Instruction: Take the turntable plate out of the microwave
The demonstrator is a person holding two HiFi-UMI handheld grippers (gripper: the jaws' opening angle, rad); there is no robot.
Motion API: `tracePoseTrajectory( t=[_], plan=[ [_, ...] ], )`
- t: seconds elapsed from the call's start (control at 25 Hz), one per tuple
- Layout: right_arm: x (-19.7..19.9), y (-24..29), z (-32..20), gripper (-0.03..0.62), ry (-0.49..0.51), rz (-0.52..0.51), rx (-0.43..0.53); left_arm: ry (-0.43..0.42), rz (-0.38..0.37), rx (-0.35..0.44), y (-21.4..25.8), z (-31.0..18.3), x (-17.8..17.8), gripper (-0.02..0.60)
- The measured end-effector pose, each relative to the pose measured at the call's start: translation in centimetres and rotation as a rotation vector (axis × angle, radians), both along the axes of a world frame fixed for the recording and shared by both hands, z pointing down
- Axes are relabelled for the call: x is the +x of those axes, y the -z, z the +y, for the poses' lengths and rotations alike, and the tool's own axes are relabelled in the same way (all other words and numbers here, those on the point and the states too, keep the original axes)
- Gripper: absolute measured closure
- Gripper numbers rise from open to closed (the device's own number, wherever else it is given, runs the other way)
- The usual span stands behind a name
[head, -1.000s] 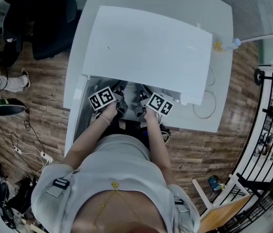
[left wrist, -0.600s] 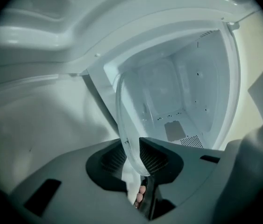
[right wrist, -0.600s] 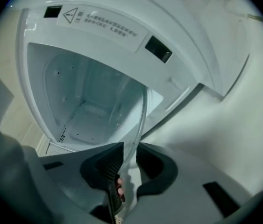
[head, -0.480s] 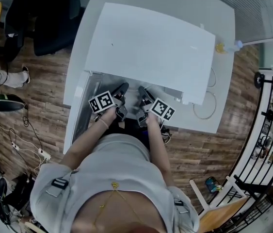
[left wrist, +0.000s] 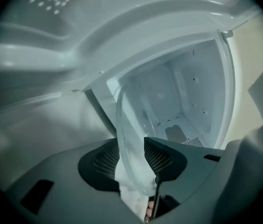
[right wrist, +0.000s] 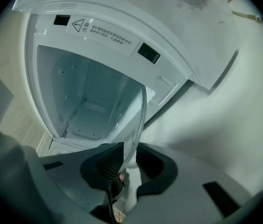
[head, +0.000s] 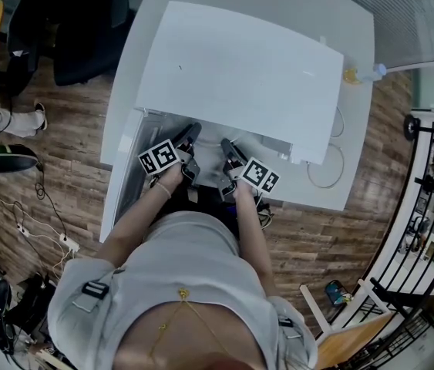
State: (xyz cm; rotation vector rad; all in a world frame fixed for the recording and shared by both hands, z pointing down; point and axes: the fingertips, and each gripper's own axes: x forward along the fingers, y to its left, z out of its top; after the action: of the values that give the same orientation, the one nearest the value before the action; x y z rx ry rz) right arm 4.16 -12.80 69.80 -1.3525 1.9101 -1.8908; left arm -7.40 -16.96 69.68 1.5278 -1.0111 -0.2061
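Observation:
The clear glass turntable plate [left wrist: 130,134] stands on edge at the microwave's [head: 240,68] open mouth, between both grippers. In the left gripper view its rim sits between the two black pads of my left gripper [left wrist: 132,160], whose jaws are opening, with a wider gap than the glass needs. My right gripper [right wrist: 127,161] is shut on the plate [right wrist: 133,120], its pads tight on the rim. Behind the glass lies the white cavity [right wrist: 82,101]. From the head view both grippers [head: 190,139] [head: 227,149] reach side by side under the microwave's front edge, and the plate is hidden there.
The microwave door [head: 126,168] hangs open at the left, next to my left arm. The white table [head: 355,153] carries a cable loop [head: 326,166] and a small bottle [head: 349,74] at the right. A dark chair [head: 70,37] stands at the back left on the wooden floor.
My right gripper has drawn back a little toward the person. The left gripper has stayed about where it was.

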Motion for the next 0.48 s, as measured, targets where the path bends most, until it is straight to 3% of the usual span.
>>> tracePoseTrajectory(
  t=[0.16, 0.24, 0.36, 0.48],
  plan=[
    [0.1, 0.0, 0.0, 0.502, 0.012, 0.004, -0.002, 0.017, 0.012, 0.016, 0.3, -1.6, 0.4, 0.413],
    [0.1, 0.0, 0.1, 0.5, 0.026, 0.013, 0.0, 0.052, 0.025, 0.001, 0.2, -1.7, 0.4, 0.447],
    [0.7, 0.0, -0.2, 0.482, 0.041, 0.097, 0.029, 0.071, 0.044, -0.002, 0.1, -1.5, 0.3, 0.465],
    [2.7, 0.1, -1.4, 0.44, -0.031, 0.125, 0.063, 0.066, 0.061, -0.005, 0.1, -1.5, 0.3, 0.472]
  ],
)
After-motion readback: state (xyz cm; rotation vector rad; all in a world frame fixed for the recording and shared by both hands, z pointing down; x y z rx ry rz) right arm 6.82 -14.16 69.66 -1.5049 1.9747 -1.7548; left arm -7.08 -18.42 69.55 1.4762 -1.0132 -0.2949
